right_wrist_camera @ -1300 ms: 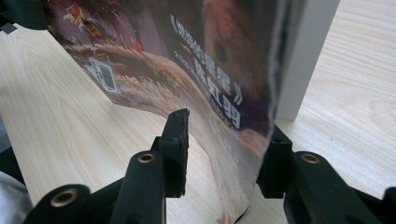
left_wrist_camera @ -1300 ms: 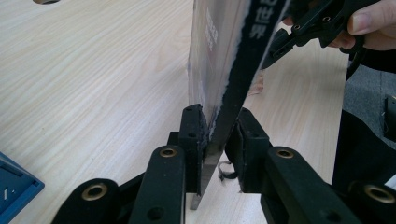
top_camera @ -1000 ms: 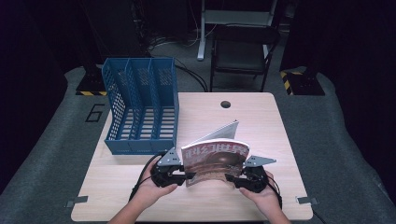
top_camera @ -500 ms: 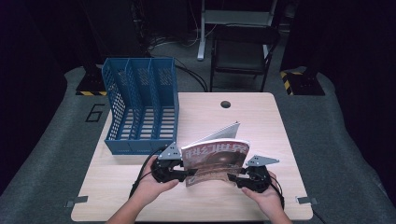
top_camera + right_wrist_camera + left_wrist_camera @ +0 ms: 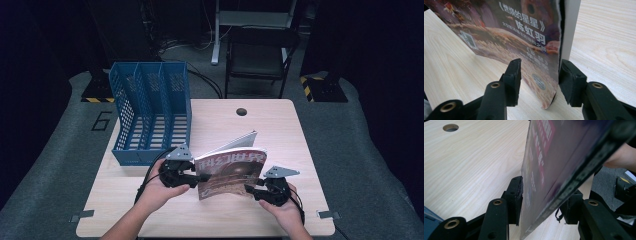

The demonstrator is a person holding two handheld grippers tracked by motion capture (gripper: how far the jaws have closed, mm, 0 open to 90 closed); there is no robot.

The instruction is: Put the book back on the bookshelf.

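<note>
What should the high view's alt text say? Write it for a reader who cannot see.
Two hands hold a magazine upright on its edge on a light wooden table, the left gripper at one side and the right gripper at the other. A blue three-slot file rack stands at the table's left.

bench [image 5: 280, 135]: pale wood-grain top, smooth, matt; round hole toward 12 o'clock.
magazine [image 5: 231, 171]: paper, glossy printed cover, soft sheen; cover edge slightly frayed at spine in right gripper view; inner pages plain white, matt.
file rack [image 5: 150, 112], at 10 o'clock of bench: blue plastic, perforated mesh walls, slight shine.
left hand-held gripper [image 5: 540, 203], right hand-held gripper [image 5: 539, 75]: black matt plastic jaws, brass-coloured metal rivets, rough dark pads.
floor: grey carpet-like cloth, rough.
</note>
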